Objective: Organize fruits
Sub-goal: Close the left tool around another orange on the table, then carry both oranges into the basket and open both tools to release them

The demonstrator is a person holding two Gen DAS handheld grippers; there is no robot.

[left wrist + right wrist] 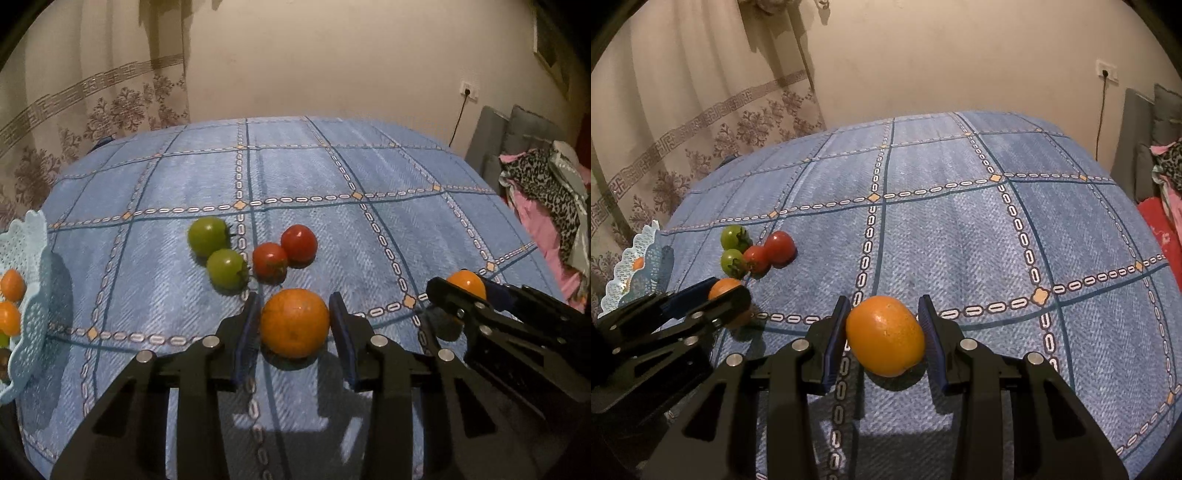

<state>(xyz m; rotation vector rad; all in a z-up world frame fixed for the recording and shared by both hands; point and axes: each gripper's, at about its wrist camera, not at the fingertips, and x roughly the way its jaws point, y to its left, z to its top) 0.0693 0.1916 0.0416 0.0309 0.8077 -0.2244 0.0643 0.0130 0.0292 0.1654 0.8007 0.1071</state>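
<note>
- Orange: lies on the blue checked cloth of the bench, between the fingers of the left tongs. The tongs are spread; a narrow gap shows on each side, no pad touching.
- Second orange: also on the cloth, between the fingers of the right tongs. Tongs spread; left pad just beside the peel (contact cannot be told), right pad a little apart.
- Green tomatoes, two: touching each other, just beyond the left tongs.
- Red tomatoes, two: touching, just right of the green pair.
- Basket: pale blue, lace-cut, at the bench's left edge; holds small orange fruits.
- Surround: curtain at left, plain wall, socket with cord, clothes piled at right.
</note>
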